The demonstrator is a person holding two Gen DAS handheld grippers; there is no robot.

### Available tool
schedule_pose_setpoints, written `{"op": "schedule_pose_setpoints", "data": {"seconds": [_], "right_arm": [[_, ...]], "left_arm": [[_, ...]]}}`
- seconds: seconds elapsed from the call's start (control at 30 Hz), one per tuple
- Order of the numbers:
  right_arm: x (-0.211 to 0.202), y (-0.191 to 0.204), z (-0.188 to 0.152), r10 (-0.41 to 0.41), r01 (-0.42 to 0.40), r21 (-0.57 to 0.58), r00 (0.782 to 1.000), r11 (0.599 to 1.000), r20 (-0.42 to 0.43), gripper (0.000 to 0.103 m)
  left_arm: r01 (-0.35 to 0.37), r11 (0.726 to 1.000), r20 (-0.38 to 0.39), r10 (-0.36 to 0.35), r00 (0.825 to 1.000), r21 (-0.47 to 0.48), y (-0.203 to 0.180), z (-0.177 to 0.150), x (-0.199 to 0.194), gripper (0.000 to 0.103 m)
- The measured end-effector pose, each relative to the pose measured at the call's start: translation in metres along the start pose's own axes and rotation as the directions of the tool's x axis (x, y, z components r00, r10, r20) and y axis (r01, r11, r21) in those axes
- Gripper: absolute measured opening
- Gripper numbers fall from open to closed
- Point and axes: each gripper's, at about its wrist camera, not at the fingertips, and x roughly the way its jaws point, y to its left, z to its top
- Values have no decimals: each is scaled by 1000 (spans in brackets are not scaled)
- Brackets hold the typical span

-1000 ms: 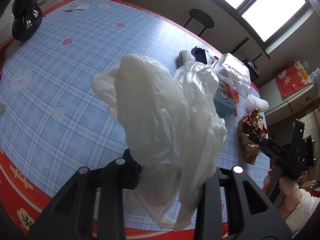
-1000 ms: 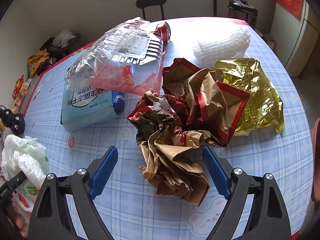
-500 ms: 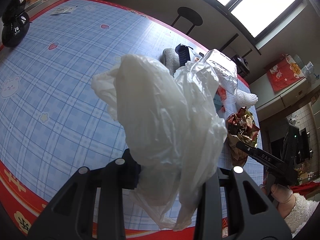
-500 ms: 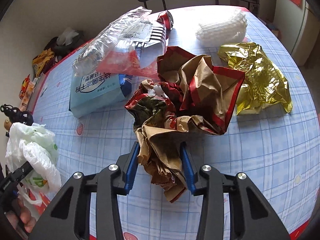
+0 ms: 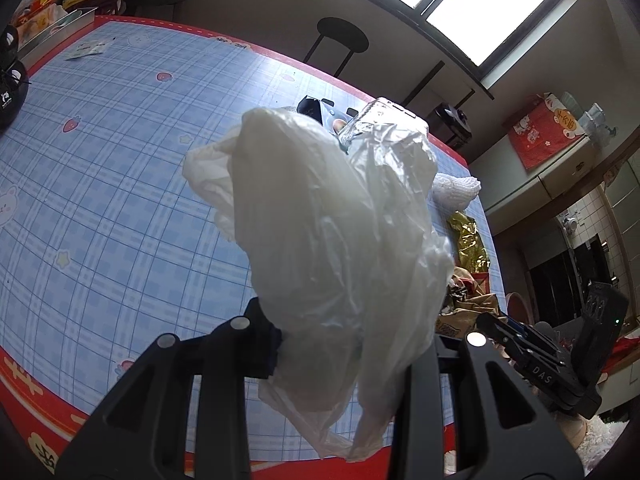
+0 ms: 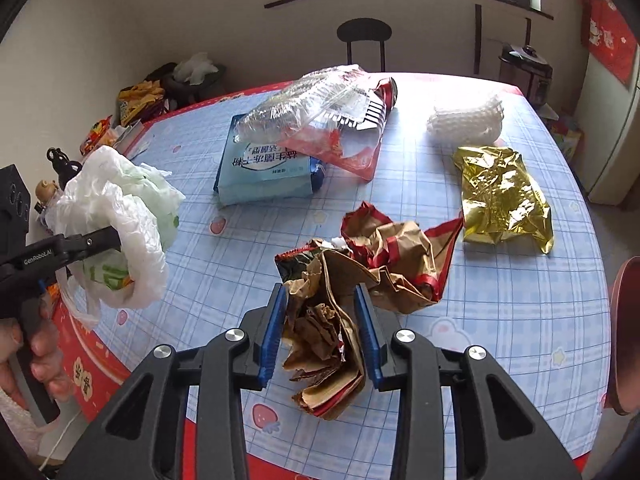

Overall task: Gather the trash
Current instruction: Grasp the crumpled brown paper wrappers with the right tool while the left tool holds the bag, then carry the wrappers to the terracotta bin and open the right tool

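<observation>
White plastic bag (image 6: 120,236), bunched, at left of the right wrist view, clamped in the left gripper (image 6: 100,240); a hand (image 6: 28,360) holds its handle at lower left. Blue-checked tabletop (image 6: 500,320) carries, left to right: blue tissue pack (image 6: 260,172), clear plastic tray (image 6: 316,112), crumpled brown-and-red paper wrapper (image 6: 360,276), white foam netting (image 6: 466,120), gold foil bag (image 6: 502,196). Right gripper (image 6: 322,338), lower centre: jaws closing, blue pads pressing the wrapper's near end. Left wrist view: bag fills centre, jaws narrow on it.
</observation>
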Motion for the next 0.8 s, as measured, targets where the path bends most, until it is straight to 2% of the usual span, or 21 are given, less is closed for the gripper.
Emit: {"op": "schedule_pose_setpoints", "data": {"seconds": [0.1,0.23,0.47,0.6,0.8], "right_arm": [[-14,0,3,32,-31,-15,999,999,42,31],[-31,-9,3,83,-82,-9,993,997,85,23],[-53,-48,-5,198,-201,12,974,980,105,21],[-85,-83,-4,238,-242,6,960,970,150,21],[-135,-158,-8,201,-224,65,947,972,250,21]], "left_arm": [[3,1000,-6,-3,1000,6,-11,-2,-3,34],[-17,999,0,17,1000,46,-31,-6,-9,34],[-72,997,68,71,995,17,-69,-21,-27,34],[-80,996,98,83,992,-34,-101,-37,-38,34],[-72,997,117,69,991,20,-163,-55,-39,34]]}}
